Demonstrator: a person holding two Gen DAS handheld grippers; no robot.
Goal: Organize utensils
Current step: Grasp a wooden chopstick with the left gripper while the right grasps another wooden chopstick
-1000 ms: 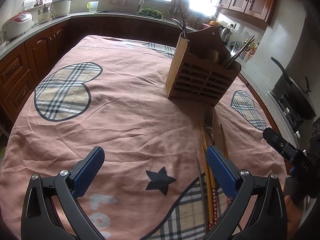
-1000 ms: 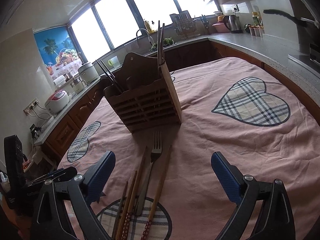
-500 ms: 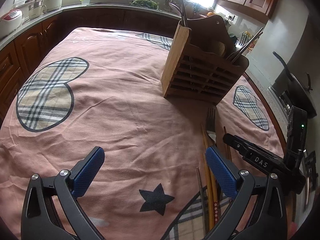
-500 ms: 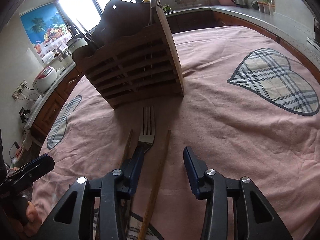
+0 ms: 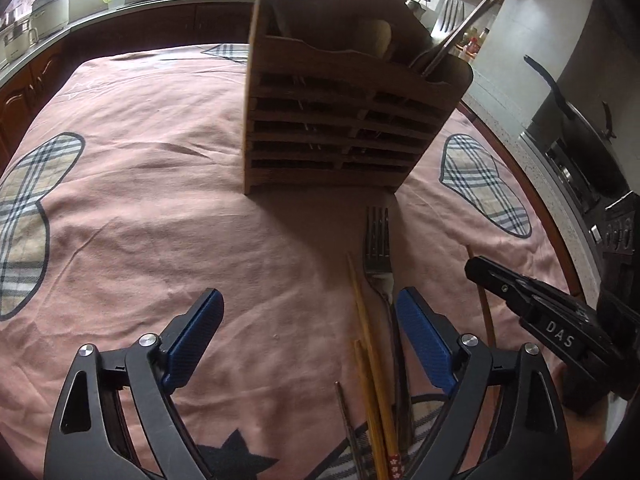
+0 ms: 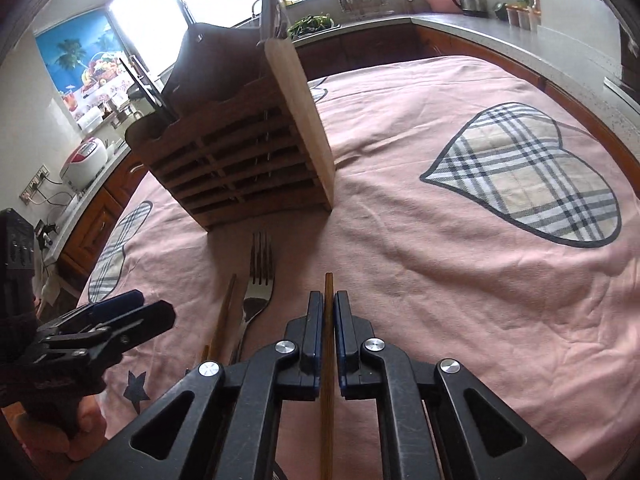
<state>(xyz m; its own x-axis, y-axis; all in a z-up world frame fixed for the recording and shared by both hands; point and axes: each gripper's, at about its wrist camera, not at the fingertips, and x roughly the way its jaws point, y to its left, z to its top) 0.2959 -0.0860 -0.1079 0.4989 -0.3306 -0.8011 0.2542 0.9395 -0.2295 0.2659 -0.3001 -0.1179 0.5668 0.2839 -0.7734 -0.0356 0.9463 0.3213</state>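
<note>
Right tongs (image 6: 329, 312) have closed on a brown chopstick (image 6: 329, 286); left tongs (image 5: 308, 322), narrowing, hold nothing beside fork (image 5: 377, 258).

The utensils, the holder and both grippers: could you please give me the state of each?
Right gripper: shut on the brown chopstick.
Left gripper: fingers closing, nothing gripped.
Fork: flat on the cloth, tines toward the holder.
Yellow chopsticks: lying loose beside the fork.
Wooden holder: upright, utensils standing inside.
</note>
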